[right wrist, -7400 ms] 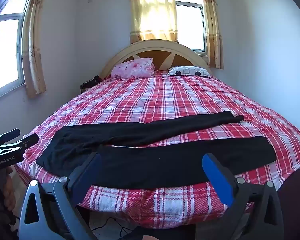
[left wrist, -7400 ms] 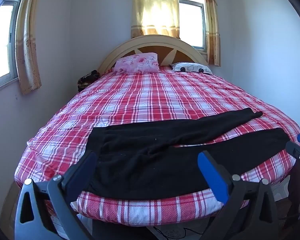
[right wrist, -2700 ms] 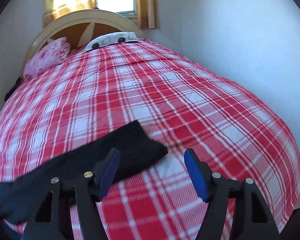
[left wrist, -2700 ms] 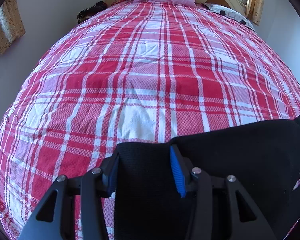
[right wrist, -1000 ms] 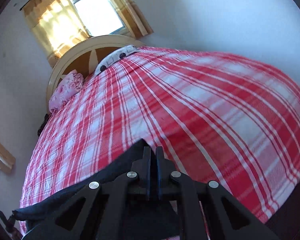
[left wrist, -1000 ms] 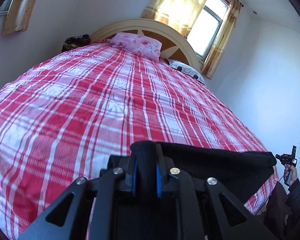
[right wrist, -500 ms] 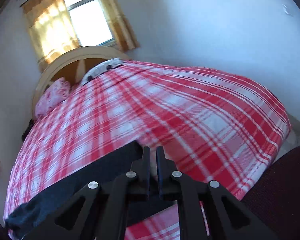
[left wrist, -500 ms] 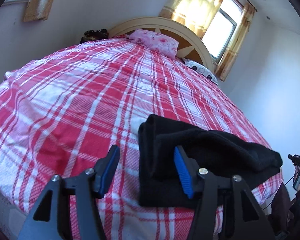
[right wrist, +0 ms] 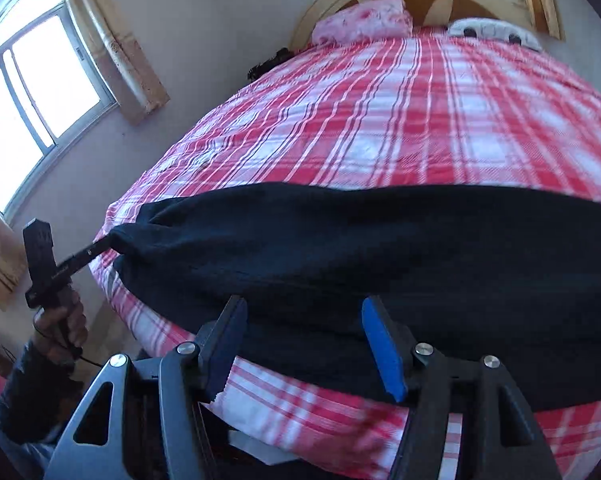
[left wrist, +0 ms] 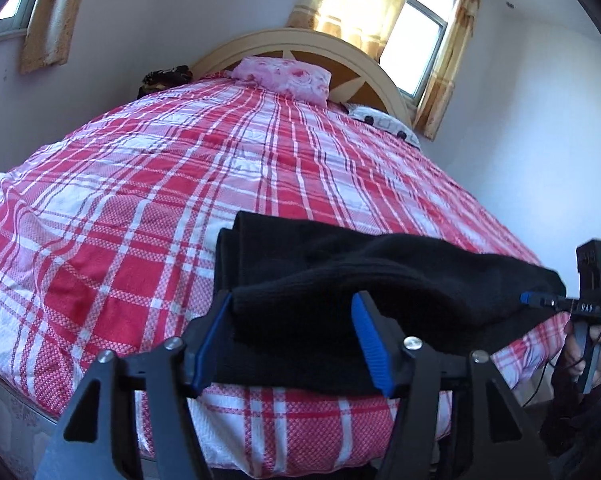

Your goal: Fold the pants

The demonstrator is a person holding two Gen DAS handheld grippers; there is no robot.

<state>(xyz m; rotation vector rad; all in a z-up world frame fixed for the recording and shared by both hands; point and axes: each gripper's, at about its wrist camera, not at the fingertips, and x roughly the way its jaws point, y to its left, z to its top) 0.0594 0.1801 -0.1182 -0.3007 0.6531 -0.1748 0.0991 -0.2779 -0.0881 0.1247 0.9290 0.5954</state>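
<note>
The black pants (left wrist: 340,280) lie folded lengthwise along the near edge of the red plaid bed (left wrist: 140,200). My left gripper (left wrist: 290,340) is at their left end. Its jaws are opening, and the cloth lies loose between the blue pads (left wrist: 370,344), not pinched. In the right wrist view the pants (right wrist: 380,248) stretch across the bed (right wrist: 420,120). My right gripper (right wrist: 304,344) is over their near edge with its jaws opening, cloth beneath them and unpinched. The left gripper (right wrist: 104,242) shows at the pants' far left end, held by a hand (right wrist: 60,320).
A pink pillow (left wrist: 284,78) and a white patterned pillow (left wrist: 384,124) lie against the arched headboard (left wrist: 300,40). A dark bundle (left wrist: 164,78) sits at the bed's far left corner. Curtained windows are behind and to the left. The right gripper (left wrist: 536,300) shows at the pants' right end.
Both grippers were shut on the pants a second ago. The left one let go first and backed off a little. The right one has just released and swung across toward the pants' left part.
</note>
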